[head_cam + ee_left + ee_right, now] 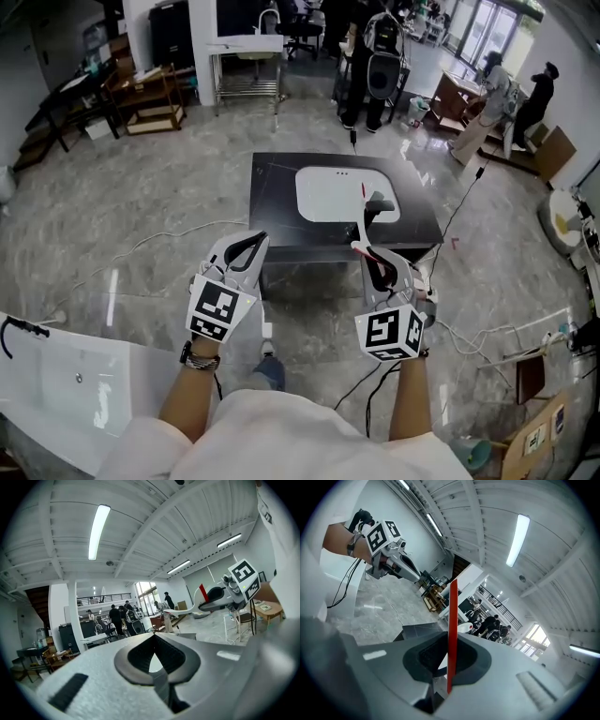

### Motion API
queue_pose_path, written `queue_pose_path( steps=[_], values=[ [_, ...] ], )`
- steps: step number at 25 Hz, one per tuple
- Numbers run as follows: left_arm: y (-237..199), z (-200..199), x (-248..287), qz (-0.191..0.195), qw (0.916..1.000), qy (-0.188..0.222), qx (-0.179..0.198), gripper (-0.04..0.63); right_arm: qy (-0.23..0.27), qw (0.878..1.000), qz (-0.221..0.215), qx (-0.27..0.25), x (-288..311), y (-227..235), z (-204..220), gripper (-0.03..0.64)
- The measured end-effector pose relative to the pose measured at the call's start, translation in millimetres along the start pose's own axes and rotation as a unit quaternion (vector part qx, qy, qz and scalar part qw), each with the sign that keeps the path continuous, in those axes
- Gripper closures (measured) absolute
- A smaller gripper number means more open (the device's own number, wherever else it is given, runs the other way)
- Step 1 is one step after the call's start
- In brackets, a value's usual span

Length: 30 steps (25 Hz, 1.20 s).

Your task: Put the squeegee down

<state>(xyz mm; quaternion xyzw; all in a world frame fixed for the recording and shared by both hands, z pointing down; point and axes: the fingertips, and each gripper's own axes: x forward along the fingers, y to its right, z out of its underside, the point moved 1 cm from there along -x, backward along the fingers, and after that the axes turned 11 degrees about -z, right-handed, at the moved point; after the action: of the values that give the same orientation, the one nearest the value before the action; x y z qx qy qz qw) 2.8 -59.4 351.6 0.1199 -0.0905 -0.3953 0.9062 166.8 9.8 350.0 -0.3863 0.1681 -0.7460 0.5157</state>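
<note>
My right gripper [362, 246] is shut on the squeegee [377, 205], a thin red blade with a black handle sticking up above the jaws. In the right gripper view the red blade [453, 620] stands upright, pinched between the pads. My left gripper [256, 238] is level with it to the left, jaws together and holding nothing; its tips [153, 637] meet in the left gripper view. Both point at a black table [281, 178] with a white basin [328, 192] set in its top, just beyond the fingertips. Each gripper shows in the other's view: the right one [180, 613], the left one [421, 577].
A white bathtub [56, 375] lies at the lower left. Cables [487, 333] trail across the grey marble floor on both sides of the table. Several people [380, 66] stand at the far end, near shelves [150, 94] and desks. Cardboard boxes [539, 427] sit at the lower right.
</note>
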Motion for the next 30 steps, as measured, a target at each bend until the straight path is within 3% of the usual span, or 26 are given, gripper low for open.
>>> queue_pose_path(
  steps=[12,19,24,30],
  values=[
    [-80.4,21.4,91.0,-0.007,0.9998,-0.014,-0.013,0.591,-0.003,1.0,-0.017,-0.011,113.5,50.3,-19.2,0.594],
    [-116.2,45.7,118.3,-0.008,0.9993,-0.031,-0.02,0.591,-0.019,0.999,-0.034,-0.02,170.4,52.8,-23.2,0.594],
    [-136.3,75.7,134.4,-0.011,0.9979,-0.056,-0.032,0.591,-0.057,0.995,-0.041,-0.078,216.7,42.7,-12.8,0.594],
    [-145.0,114.8,144.5,-0.021,0.9941,-0.093,-0.05,0.591,-0.08,0.985,-0.094,-0.12,271.3,11.6,13.8,0.594]
  ],
)
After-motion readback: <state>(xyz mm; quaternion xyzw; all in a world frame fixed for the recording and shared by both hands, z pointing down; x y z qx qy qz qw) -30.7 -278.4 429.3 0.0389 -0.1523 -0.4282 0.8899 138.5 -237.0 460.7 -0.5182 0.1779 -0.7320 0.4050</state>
